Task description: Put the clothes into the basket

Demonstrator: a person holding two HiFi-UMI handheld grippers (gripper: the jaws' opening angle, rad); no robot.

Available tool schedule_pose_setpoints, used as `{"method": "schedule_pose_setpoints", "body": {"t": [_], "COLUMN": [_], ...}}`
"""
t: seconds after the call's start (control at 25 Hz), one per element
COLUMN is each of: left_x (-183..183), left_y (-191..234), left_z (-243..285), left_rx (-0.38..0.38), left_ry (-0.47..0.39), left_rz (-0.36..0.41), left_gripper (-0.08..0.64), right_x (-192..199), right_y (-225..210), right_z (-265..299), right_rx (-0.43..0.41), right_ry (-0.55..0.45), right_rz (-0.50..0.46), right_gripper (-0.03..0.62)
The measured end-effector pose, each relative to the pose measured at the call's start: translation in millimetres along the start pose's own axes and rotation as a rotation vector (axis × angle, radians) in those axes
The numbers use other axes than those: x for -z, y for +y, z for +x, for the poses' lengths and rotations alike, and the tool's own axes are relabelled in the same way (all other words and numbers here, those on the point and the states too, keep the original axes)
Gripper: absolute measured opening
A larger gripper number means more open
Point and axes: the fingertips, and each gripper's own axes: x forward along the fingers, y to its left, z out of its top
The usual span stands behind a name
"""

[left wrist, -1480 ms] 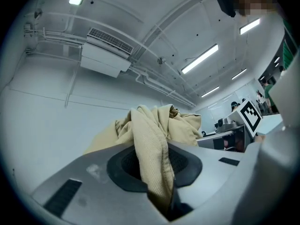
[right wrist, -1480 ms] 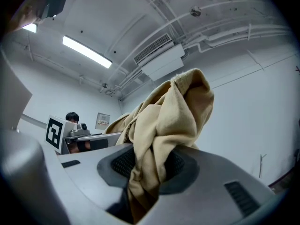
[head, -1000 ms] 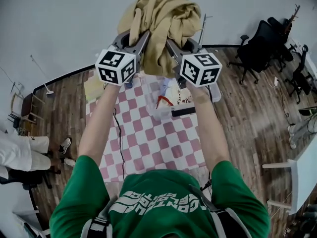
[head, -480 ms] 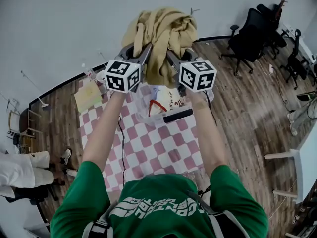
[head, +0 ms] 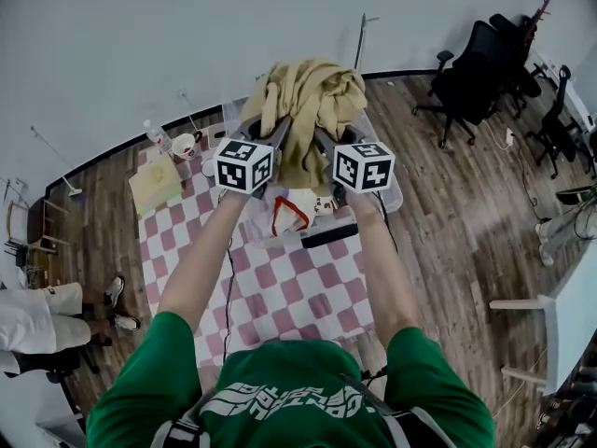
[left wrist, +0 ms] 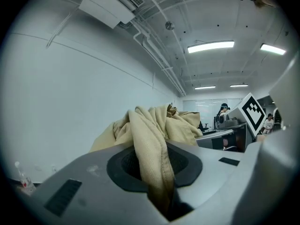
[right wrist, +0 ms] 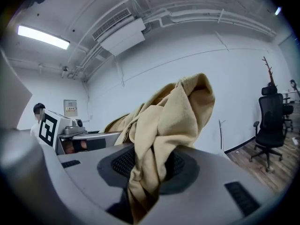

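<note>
The desk (head: 280, 292), under a pink-and-white checked cloth, has its far edge near the white wall (head: 140, 45); wooden floor (head: 448, 213) lies bare to its right as far as the black office chairs (head: 476, 73), and to its left as far as a seated person's shoes (head: 114, 292); a bottle (head: 157, 135), a cup (head: 184, 145) and a yellowish pad (head: 154, 180) sit near the desk's far left corner, well apart from the clear basket (head: 396, 192); the basket already holds white and red cloth; the tan garment (head: 312, 91) is held up in the air over the basket, bunched, its bulk above the grippers and a tail hanging straight down between them; the left gripper (head: 270, 129) has its fingers narrow, pinching a fold of it; the right gripper (head: 322, 138) clamps another fold, slightly wider; both point up and toward each other.
</note>
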Motion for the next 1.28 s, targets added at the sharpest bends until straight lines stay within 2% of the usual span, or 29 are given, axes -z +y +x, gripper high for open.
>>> {"method": "schedule_pose_setpoints", "body": {"t": [0.28,0.48,0.88,1.08,1.28], "left_x": [50.9,100.5,194.5,245.9,287.0], "left_y": [12.4,18.6,26.6,31.0,24.2], "left_z": [28.4,43.9,62.4,65.6,67.9], "left_rx": [-0.016,-0.037,-0.100,-0.131,-0.129], "left_ry": [0.074,0.128,0.250,0.363,0.485], "left_rz": [-0.106,-0.222,-0.367,-0.412,-0.374], "left_gripper": [0.064,0.064,0.064,0.064,0.063], "right_x": [43.0,86.2,165.6,216.6,265.0], "right_y": [-29.2,-51.5,-76.2,-85.7,-96.3], "right_z": [23.7,39.1,62.4,74.4,79.0], "right_rx": [0.006,0.013,0.004,-0.016,-0.018], "right_ry": [0.129,0.239,0.441,0.563,0.717], "right_rz": [0.038,0.051,0.081,0.114,0.127], "right_gripper": [0.117,0.117,0.117,0.117,0.117]}}
